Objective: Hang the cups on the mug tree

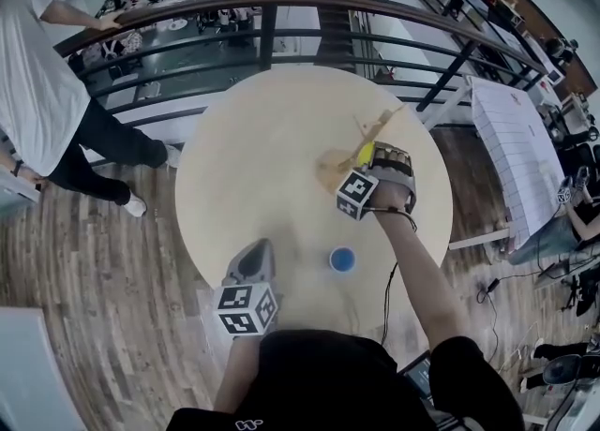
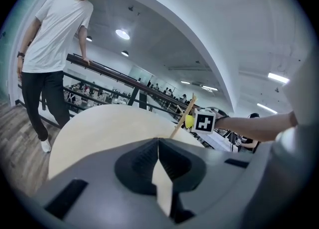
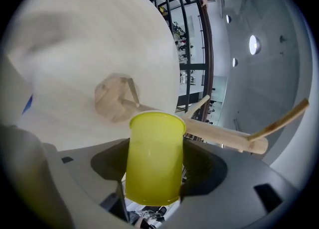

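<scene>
Since the round table [image 1: 258, 153] is wide and mostly bare, it adds little risk beyond the blue cup [image 1: 343, 259], which stands alone near the person's edge and well apart from the tree; a careless arm sweep could knock it off.

The mug tree [image 3: 224, 136] is the main worry. It stands on a small wooden base near the table's far side, and nothing holds it. A push on the trunk or on a peg would likely slide or tip it.

The left gripper [image 2: 158, 148] hovers low over the near edge, jaws pressed together on nothing, so it gives the tree no support.

The right gripper [image 1: 375, 159] is up against the tree, jaws spread wide and clamped on the yellow cup [image 3: 152, 161]. The cup's rim sits just beside the trunk; whether it touches cannot be told.

Risks from here:
- Rim jams on the trunk and shoves the tree over.
- Smooth, tapered cup wall could slip out of the wide grip.
- No handle shows in any view, so it possibly faces away from the peg and a release would drop the cup.
</scene>
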